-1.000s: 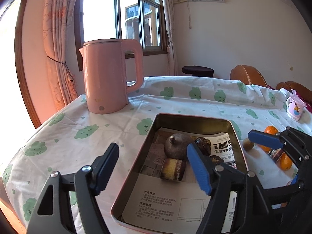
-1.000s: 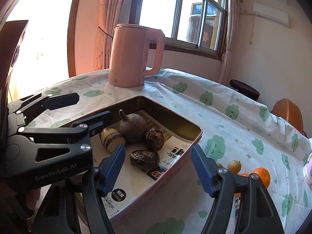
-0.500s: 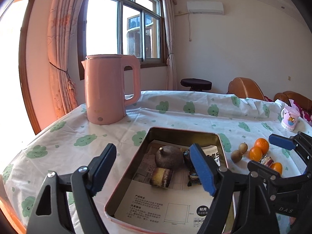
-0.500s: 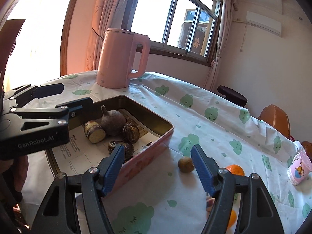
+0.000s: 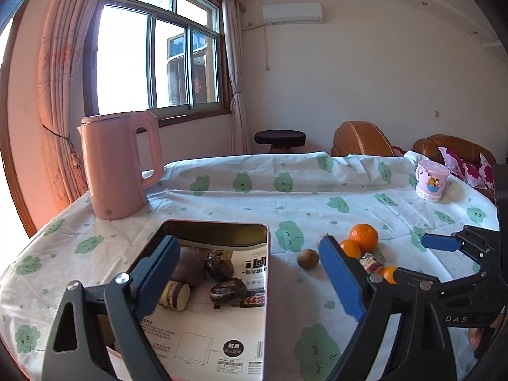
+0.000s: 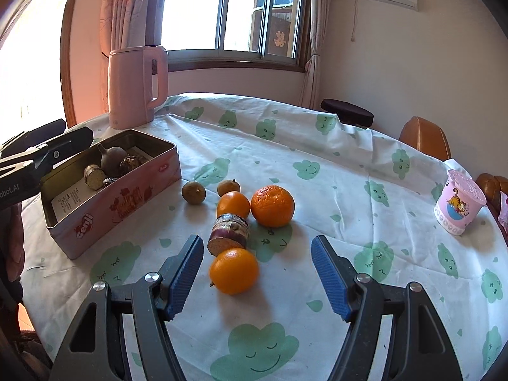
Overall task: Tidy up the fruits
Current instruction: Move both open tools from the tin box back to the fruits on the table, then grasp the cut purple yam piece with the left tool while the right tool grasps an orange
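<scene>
The tablecloth (image 6: pixel 317 146) is white with green smiling clouds. The kettle (image 6: pixel 135 87) is plain pink. The tin (image 6: pixel 123 203) is pink with red lettering. At 3 o'clock from the tin, three fruits (image 6: pixel 272 205) are orange. The cup (image 6: pixel 458 206) is pink with a cartoon cat.

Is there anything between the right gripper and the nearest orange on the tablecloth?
Nothing visible. The right gripper hangs open with the nearest orange just ahead of its pads, bare cloth around. A cut purple-skinned piece touches the orange's far side, not the approach side.
</scene>
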Tool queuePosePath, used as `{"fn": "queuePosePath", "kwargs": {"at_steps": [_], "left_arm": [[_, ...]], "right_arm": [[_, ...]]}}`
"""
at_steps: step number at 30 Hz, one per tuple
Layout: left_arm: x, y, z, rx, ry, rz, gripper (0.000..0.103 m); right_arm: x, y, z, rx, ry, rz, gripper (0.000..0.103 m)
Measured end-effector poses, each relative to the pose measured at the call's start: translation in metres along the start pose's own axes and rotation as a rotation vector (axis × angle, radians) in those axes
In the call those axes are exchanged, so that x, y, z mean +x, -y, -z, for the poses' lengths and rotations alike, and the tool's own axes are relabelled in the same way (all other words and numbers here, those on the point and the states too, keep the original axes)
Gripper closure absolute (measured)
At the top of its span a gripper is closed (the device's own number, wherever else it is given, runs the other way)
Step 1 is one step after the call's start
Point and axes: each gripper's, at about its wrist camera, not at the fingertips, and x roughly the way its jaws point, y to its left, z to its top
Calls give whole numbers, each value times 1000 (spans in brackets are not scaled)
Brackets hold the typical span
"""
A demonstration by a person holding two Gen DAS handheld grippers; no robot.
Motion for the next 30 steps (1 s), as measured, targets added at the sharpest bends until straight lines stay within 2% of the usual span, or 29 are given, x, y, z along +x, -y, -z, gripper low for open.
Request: {"fn": "queuePosePath", "kwargs": {"at_steps": [4, 6, 8, 12, 14, 19, 22, 27, 30], "left_arm": [[6, 17, 0, 33, -16, 22, 11], [10, 24, 0, 46, -26, 29, 11], [14, 28, 0, 52, -38, 35, 11], [20, 36, 2, 63, -59, 51, 11], [23, 39, 3, 67, -71, 63, 11], [29, 48, 3, 77, -95, 87, 12], [35, 57, 3, 73, -122, 121, 12], [47, 83, 4, 86, -176, 187, 14], [60, 96, 7, 91, -225, 206, 20]], "right_arm": [[6, 1, 4, 7, -33, -34, 32], [11, -1, 5, 3, -58, -53, 35], [16, -3, 5, -5, -83, -60, 47], [26, -3, 6, 1, -138, -102, 52], [30, -6, 7, -8, -159, -110, 59], [24, -2, 8, 6, -136, -114, 62], [14, 12, 7, 54, -91, -82, 62], [9, 40, 2, 132, -52, 19, 62], [10, 50, 2, 151, -48, 70, 62]]}}
